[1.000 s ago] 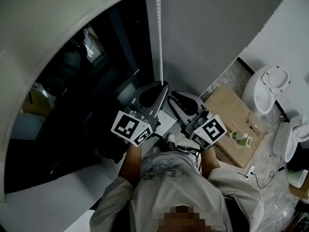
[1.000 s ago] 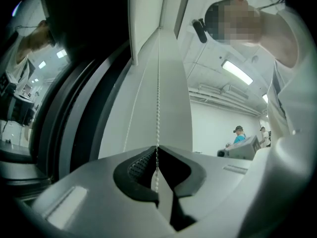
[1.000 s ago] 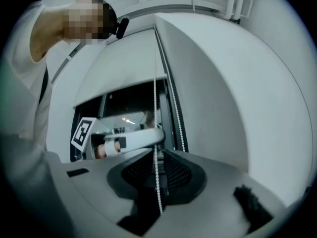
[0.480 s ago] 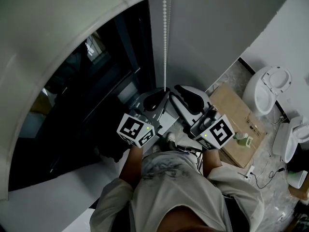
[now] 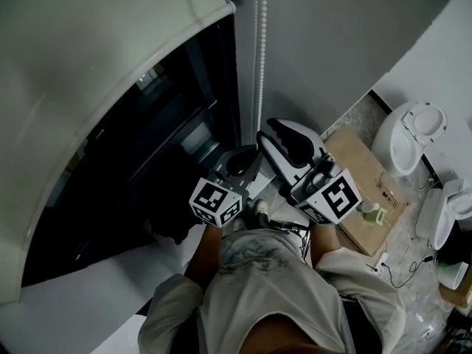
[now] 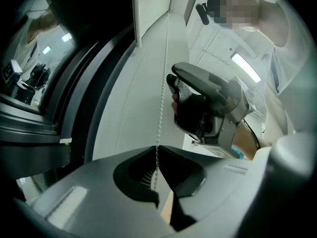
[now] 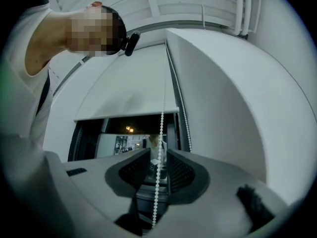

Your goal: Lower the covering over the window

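A white roller blind (image 5: 96, 87) covers the upper part of a dark window (image 5: 169, 146). Its white bead chain (image 5: 259, 65) hangs beside the window frame. My left gripper (image 5: 245, 158) is shut on the chain, and in the left gripper view the jaw tips (image 6: 157, 150) pinch the bead chain (image 6: 162, 93). My right gripper (image 5: 286, 135) sits just right of it and slightly higher. In the right gripper view its jaws (image 7: 158, 160) stand apart, with the bead chain (image 7: 161, 133) running freely between them below the blind's bottom bar (image 7: 129, 116).
A grey wall (image 5: 332, 35) stands right of the chain. On the floor to the right lie a flat cardboard box (image 5: 361, 190), white toilet-like fixtures (image 5: 413, 135) and loose cables (image 5: 402, 268). A white sill (image 5: 88, 301) runs under the window.
My left gripper has moved down with the chain in its jaws. The right gripper has risen along the chain. The blind's bottom edge now sits lower in the head view.
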`<state>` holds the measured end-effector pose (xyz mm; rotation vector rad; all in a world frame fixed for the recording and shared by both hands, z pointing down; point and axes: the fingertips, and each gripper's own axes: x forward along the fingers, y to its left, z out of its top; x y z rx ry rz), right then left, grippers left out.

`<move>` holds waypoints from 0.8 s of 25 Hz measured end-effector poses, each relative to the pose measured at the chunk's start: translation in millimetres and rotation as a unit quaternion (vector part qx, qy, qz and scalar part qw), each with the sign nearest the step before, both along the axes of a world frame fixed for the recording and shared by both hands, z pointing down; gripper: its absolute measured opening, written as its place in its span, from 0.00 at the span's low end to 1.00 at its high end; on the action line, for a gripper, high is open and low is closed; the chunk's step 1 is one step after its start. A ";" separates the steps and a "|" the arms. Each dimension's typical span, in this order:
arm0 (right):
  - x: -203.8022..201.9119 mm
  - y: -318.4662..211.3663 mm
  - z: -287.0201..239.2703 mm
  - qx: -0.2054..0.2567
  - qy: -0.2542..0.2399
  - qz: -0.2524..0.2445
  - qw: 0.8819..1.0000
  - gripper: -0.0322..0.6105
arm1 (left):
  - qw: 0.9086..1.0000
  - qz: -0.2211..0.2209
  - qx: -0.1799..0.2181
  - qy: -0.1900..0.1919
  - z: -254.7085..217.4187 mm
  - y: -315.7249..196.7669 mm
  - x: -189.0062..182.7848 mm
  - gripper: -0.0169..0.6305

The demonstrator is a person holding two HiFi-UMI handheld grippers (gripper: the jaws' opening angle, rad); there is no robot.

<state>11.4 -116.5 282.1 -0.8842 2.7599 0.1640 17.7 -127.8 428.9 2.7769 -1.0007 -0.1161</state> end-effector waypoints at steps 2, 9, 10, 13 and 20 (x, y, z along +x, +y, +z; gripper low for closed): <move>-3.4 -2.0 -1.5 0.001 -0.002 -0.001 1.000 0.21 | 1.000 -0.001 0.002 -0.004 1.0 0.2 0.8 0.06; -14.9 -7.8 -6.0 0.005 0.001 0.001 1.000 0.11 | 1.000 -0.001 -0.009 -0.008 13.0 6.8 2.1 0.06; -14.7 -8.1 -7.8 0.004 -0.007 0.002 1.000 0.09 | 1.000 -0.002 -0.007 -0.008 12.6 7.1 2.1 0.06; -12.3 -11.2 -5.4 -0.007 -0.019 0.009 1.000 0.08 | 1.000 -0.001 -0.003 0.002 11.2 8.0 0.3 0.06; -6.9 -19.0 9.3 -0.031 -0.025 0.014 0.999 0.08 | 0.999 0.004 0.001 0.036 -3.7 10.7 -6.4 0.09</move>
